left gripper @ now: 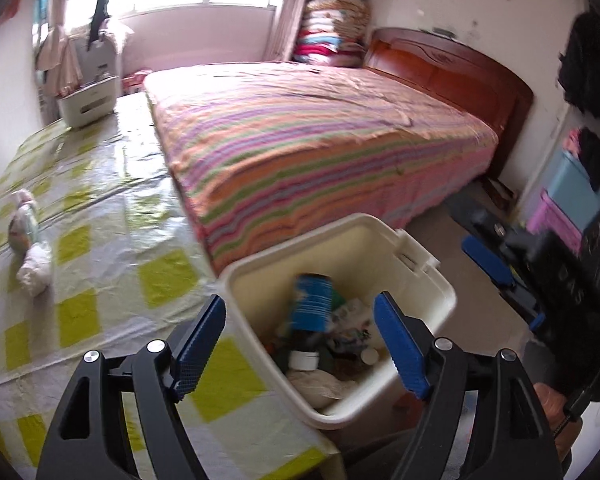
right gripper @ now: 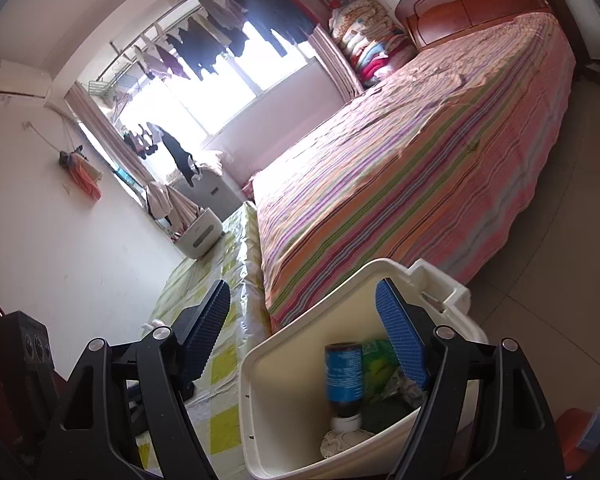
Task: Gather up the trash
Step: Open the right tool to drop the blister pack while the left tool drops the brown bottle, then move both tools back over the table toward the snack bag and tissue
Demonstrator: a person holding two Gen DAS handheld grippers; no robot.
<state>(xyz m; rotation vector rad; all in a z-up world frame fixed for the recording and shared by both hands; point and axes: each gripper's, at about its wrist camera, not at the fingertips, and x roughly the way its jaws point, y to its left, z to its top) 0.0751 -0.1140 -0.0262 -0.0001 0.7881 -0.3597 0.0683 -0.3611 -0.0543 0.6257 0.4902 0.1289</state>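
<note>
A cream bin [left gripper: 432,276] stands by the table edge and holds a blue-labelled bottle [left gripper: 312,304], upside down, among wrappers and other trash. My left gripper [left gripper: 300,344] is open and empty above the bin's near rim. Crumpled white and pastel trash [left gripper: 29,240] lies on the checked tablecloth at far left. In the right wrist view the bin [right gripper: 300,292] and the bottle [right gripper: 344,372] sit below my right gripper [right gripper: 304,344], which is open and empty. The right gripper also shows in the left wrist view [left gripper: 500,276], to the right of the bin.
A table with a yellow-checked plastic cloth [left gripper: 111,220] runs along a striped bed [left gripper: 320,140]. A white appliance [left gripper: 87,100] stands at the table's far end. Coloured boxes [left gripper: 568,200] sit by the right wall. A black speaker [right gripper: 27,344] stands at left.
</note>
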